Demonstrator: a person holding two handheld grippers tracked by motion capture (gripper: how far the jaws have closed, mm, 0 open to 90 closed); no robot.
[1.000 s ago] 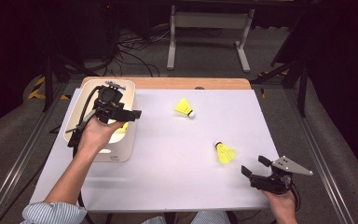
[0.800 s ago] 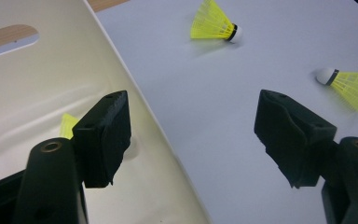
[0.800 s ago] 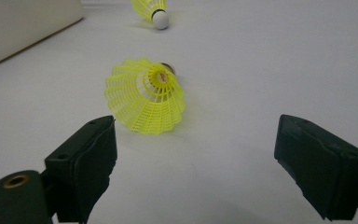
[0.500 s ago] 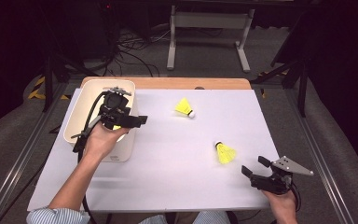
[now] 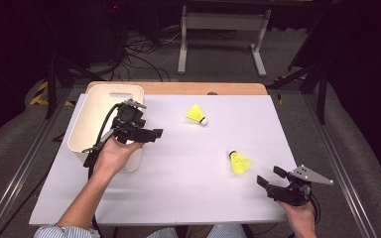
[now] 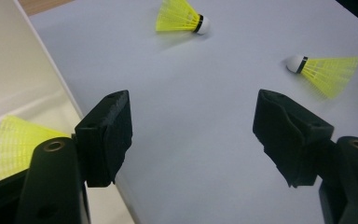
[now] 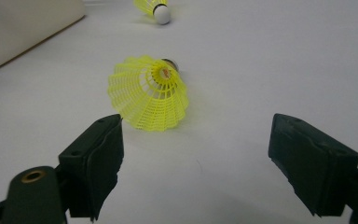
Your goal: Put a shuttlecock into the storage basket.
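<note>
Two yellow shuttlecocks lie on the white table (image 5: 188, 198): one far (image 5: 196, 114), one nearer right (image 5: 239, 162). A third shuttlecock (image 6: 21, 142) rests inside the white bin (image 5: 114, 88). My left gripper (image 5: 155, 133) hovers at the bin's right rim, pointing right, open and empty; its view has the jaws (image 6: 192, 95) wide over bare table. My right gripper (image 5: 270, 176) sits at the front right, just short of the nearer shuttlecock (image 7: 151, 91). It is open; its jaws (image 7: 196, 120) have just been closing a little with nothing between them.
The bin (image 6: 14, 70) stands at the table's left side. A wooden strip (image 5: 178, 88) runs along the far edge. Beyond the table are a metal stand (image 5: 223, 29) and cables on the floor.
My left gripper has shifted right and slightly down, from over the bin to its right rim. The right hand and both table shuttlecocks have stayed put.
</note>
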